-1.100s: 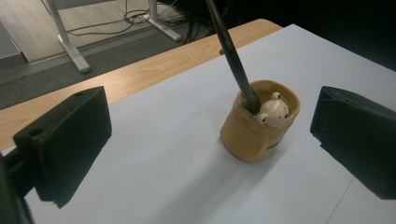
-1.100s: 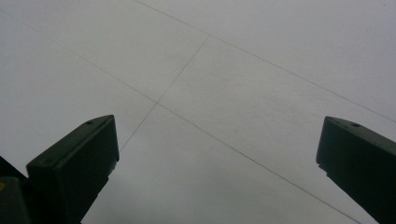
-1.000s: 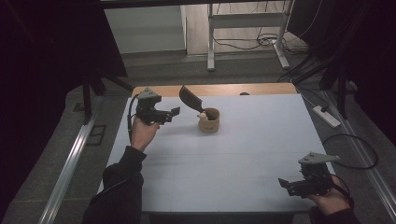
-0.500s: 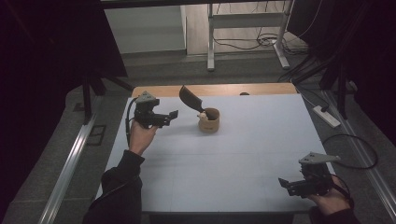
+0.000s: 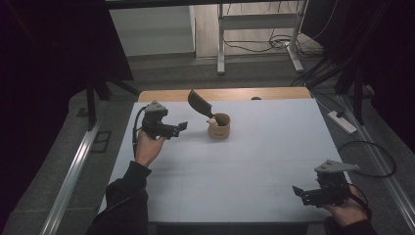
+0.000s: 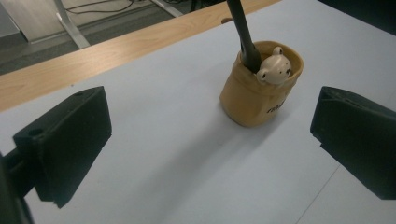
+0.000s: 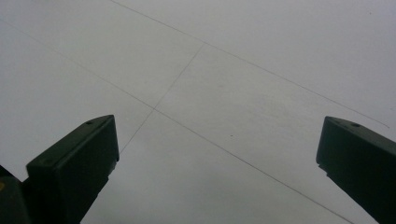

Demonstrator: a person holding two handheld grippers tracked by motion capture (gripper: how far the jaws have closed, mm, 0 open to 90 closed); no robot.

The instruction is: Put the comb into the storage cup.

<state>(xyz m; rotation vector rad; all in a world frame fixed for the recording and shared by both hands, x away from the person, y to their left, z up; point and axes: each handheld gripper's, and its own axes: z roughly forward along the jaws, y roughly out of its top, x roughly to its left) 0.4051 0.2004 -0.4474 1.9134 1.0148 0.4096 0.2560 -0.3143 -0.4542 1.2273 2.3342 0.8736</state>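
A tan cup (image 5: pixel 219 127) (image 6: pixel 258 94) with a small bear figure (image 6: pixel 274 69) on its rim stands at the back middle of the white table (image 5: pixel 244 161). A dark spatula (image 5: pixel 199 103) (image 6: pixel 243 33) leans out of it to the upper left. My left gripper (image 5: pixel 183 126) (image 6: pixel 210 140) is held up to the left of the cup, pointing at it, jaws wide apart and empty. My right gripper (image 5: pixel 296 192) (image 7: pixel 217 163) hovers low at the front right corner, open over bare table.
A wooden strip (image 5: pixel 254 93) runs along the table's far edge. A cable (image 5: pixel 367 161) loops off the right side, near a power strip (image 5: pixel 342 122) on the floor. Desk legs (image 5: pixel 221 44) stand beyond the table.
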